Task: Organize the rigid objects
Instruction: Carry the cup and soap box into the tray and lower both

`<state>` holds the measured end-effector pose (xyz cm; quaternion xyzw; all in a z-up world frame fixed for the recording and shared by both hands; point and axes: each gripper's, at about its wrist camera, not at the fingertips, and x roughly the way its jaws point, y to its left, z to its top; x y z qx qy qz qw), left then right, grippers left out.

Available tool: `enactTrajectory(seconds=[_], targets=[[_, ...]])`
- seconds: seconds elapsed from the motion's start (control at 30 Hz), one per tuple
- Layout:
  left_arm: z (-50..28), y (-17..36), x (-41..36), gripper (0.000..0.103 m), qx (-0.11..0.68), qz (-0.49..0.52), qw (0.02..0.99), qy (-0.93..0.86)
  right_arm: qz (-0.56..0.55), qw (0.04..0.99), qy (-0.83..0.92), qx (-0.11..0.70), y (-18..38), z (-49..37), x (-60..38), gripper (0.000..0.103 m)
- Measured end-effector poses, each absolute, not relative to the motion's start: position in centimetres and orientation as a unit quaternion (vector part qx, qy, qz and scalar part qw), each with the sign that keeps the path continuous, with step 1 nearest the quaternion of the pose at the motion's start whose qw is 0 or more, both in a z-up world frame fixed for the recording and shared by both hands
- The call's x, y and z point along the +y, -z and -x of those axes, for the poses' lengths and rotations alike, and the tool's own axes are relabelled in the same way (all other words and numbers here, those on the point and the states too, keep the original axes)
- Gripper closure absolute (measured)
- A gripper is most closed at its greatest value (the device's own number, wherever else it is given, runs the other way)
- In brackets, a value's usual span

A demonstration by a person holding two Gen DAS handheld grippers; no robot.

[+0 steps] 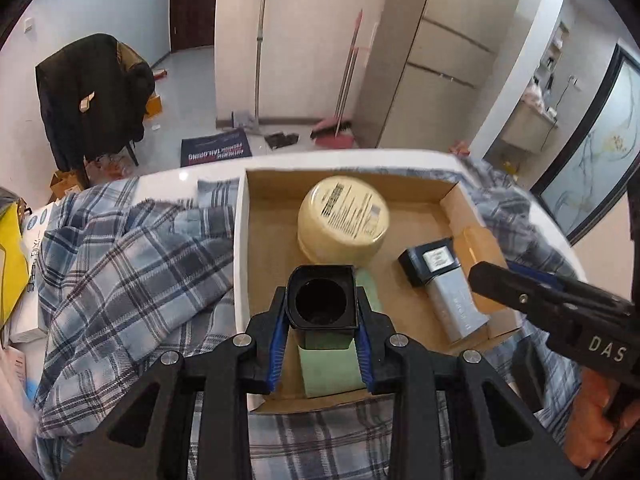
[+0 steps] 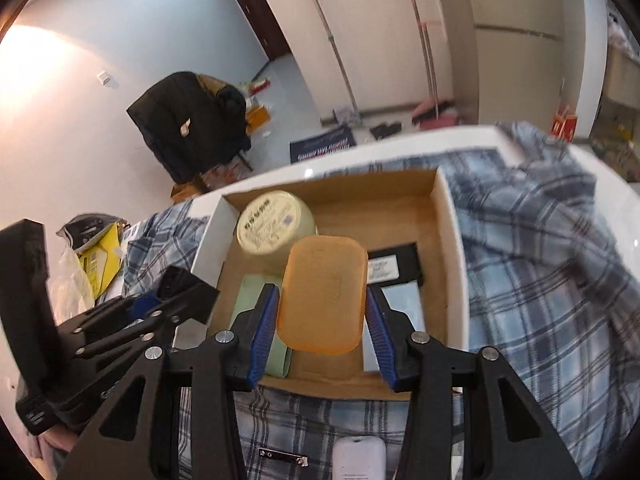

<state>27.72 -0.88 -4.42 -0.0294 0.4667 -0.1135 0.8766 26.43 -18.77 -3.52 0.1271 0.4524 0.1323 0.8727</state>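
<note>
The left gripper (image 1: 322, 312) is closed narrowly on a black square-topped container (image 1: 322, 300), its blue pads (image 1: 279, 344) pressing the container's two sides. The container's open, round mouth faces the left wrist camera, and it hangs over the near part of a cardboard box (image 1: 404, 184) — above a pale green flat box (image 1: 330, 372) that lies on the floor of the cardboard box.

The right gripper (image 2: 322, 312) holds an orange soap-like case (image 2: 323, 298) between its blue pads (image 2: 262, 332), the fingers set at a middling width to match the case. The case stands tilted on its long axis over the middle of the cardboard box (image 2: 450, 240). In the left wrist view this gripper reaches in from the right edge over the box's right wall, with part of the person's hand (image 1: 596, 412) showing below it.

Inside the cardboard box, a cream round jar (image 1: 343, 216) lies toward the far side with its labelled base turned up, touching the far end of the pale green flat box. To its right rests a black-capped grey box (image 1: 444, 288), lying flat near the right wall.

The cardboard box sits on a blue plaid cloth (image 1: 132, 256) spread over a white table (image 1: 360, 156). In the right wrist view, a white remote-like object (image 2: 359, 458) and a small metal clip (image 2: 283, 455) lie on the cloth near the bottom edge.
</note>
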Motion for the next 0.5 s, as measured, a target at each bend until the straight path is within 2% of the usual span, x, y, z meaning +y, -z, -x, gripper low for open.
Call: enactTrajectory(seconds=[0.5], targets=[[-28.6, 6.5, -1.5, 0.071, 0.504, -0.008, 0.86, 0.076, -0.089, 0.859, -0.132, 0.487, 6.2, -27.0, -17.0, 0.06]])
